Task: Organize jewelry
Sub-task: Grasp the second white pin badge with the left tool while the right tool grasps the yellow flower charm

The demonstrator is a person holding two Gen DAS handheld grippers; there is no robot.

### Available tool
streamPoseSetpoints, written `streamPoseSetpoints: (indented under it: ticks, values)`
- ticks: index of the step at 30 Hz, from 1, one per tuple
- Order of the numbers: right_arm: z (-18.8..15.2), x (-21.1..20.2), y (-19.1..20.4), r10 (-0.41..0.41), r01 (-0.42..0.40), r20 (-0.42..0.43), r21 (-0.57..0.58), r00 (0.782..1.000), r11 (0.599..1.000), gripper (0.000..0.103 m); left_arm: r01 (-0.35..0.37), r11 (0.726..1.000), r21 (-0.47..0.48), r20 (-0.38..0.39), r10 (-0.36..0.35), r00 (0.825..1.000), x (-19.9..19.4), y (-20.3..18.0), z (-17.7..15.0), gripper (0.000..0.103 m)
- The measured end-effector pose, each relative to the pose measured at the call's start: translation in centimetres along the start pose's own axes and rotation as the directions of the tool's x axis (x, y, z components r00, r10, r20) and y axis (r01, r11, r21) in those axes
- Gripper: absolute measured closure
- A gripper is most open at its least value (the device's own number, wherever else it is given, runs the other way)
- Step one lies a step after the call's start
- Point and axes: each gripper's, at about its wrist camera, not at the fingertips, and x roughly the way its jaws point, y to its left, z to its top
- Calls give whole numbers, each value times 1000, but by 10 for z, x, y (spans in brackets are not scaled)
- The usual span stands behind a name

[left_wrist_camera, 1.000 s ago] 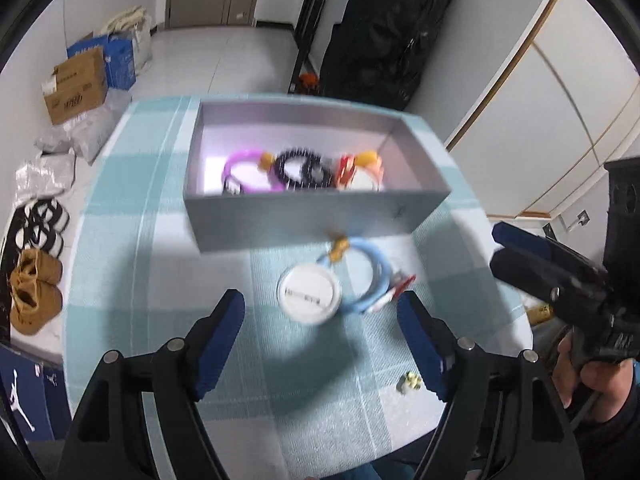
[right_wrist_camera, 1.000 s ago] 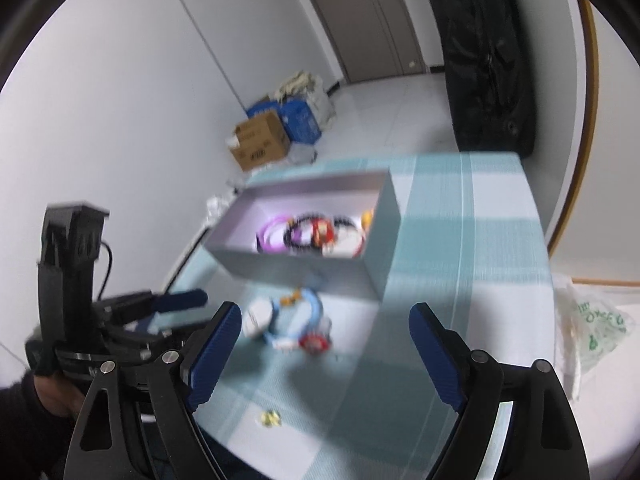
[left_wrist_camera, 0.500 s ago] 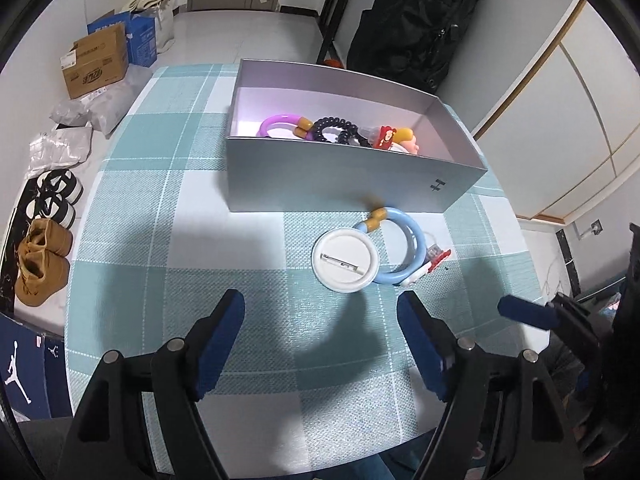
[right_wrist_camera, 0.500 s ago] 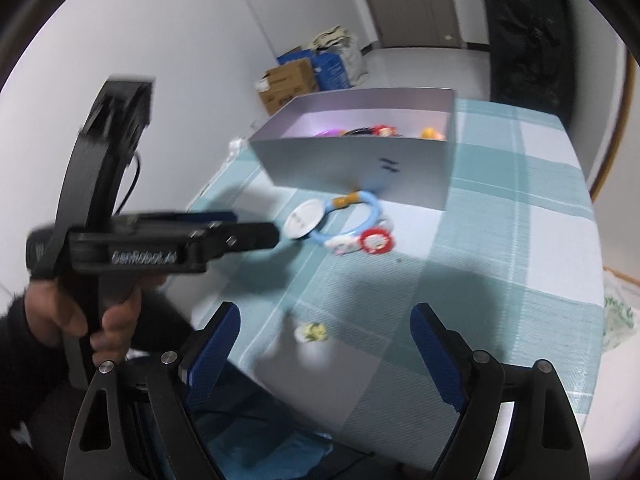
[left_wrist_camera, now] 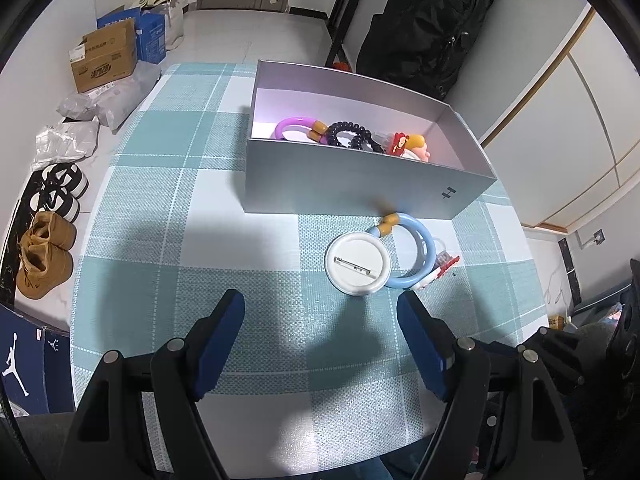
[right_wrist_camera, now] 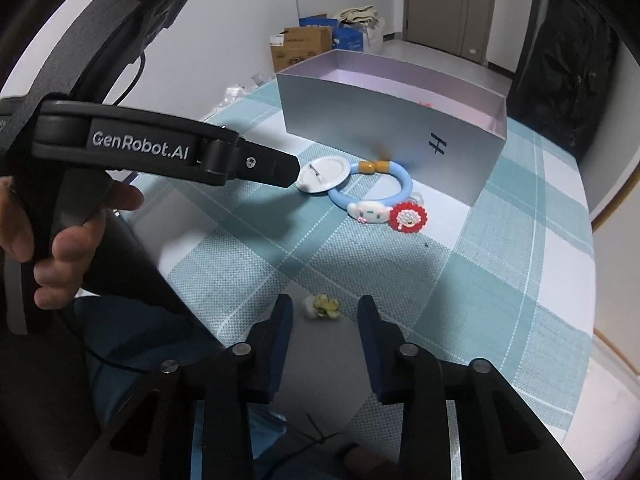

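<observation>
A grey open box (left_wrist_camera: 360,188) (right_wrist_camera: 384,128) stands on the checked tablecloth and holds a purple bangle (left_wrist_camera: 294,128), a black coil hair tie (left_wrist_camera: 346,136) and a red charm (left_wrist_camera: 399,145). In front of it lie a white round badge (left_wrist_camera: 357,263) (right_wrist_camera: 323,174), a blue bangle (left_wrist_camera: 416,252) (right_wrist_camera: 380,188) and a red flower clip (right_wrist_camera: 409,218). A small yellow flower piece (right_wrist_camera: 322,306) lies near the table's front edge, just ahead of my right gripper (right_wrist_camera: 324,320), whose jaws are partly open around it. My left gripper (left_wrist_camera: 320,332) is open and empty above the cloth.
The left gripper's body and the hand holding it (right_wrist_camera: 120,152) fill the left of the right wrist view. The table's front edge (right_wrist_camera: 248,360) is close under the right gripper. Shoes (left_wrist_camera: 44,256), cardboard boxes (left_wrist_camera: 104,56) and a black bag (left_wrist_camera: 424,20) are on the floor around the table.
The right gripper has dropped low to the table's front edge, and its jaws have narrowed around the yellow flower piece. The left gripper has pulled back and risen slightly.
</observation>
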Motion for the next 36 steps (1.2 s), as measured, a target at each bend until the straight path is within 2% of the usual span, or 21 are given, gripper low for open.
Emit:
streamPoseSetpoints:
  ticks: [1, 4, 7, 11, 20, 25, 28, 36]
  values:
    - [0, 1, 1, 3, -3, -2, -8, 1000, 1000, 82, 2, 1000, -1, 0, -2, 1000, 0, 0, 1, 28]
    - [1, 4, 7, -22, 22, -1, -44, 1000, 999, 87, 7, 1000, -7, -6, -7, 1000, 2, 1, 1, 28]
    - [4, 7, 14, -38, 38, 3, -81, 999, 996, 88, 18, 1000, -25, -16, -18, 1000, 3, 4, 2, 28]
    - [4, 7, 11, -24, 24, 6, -68, 1000, 997, 88, 18, 1000, -21, -10, -18, 1000, 2, 3, 2, 28]
    - [10, -9, -28, 26, -34, 72, 109, 997, 993, 88, 20, 1000, 1, -35, -20, 999, 10, -4, 2, 28]
    - [15, -13, -53, 51, -72, 103, 205, 993, 976, 88, 32, 999, -30, -24, -33, 999, 13, -2, 8, 28]
    - [15, -14, -54, 56, -80, 109, 234, 993, 969, 88, 45, 998, -37, -16, -46, 999, 16, -4, 12, 28]
    - [11, -18, -58, 68, -97, 122, 258, 990, 961, 88, 2, 1000, 20, -18, -1, 1000, 23, -18, 12, 28]
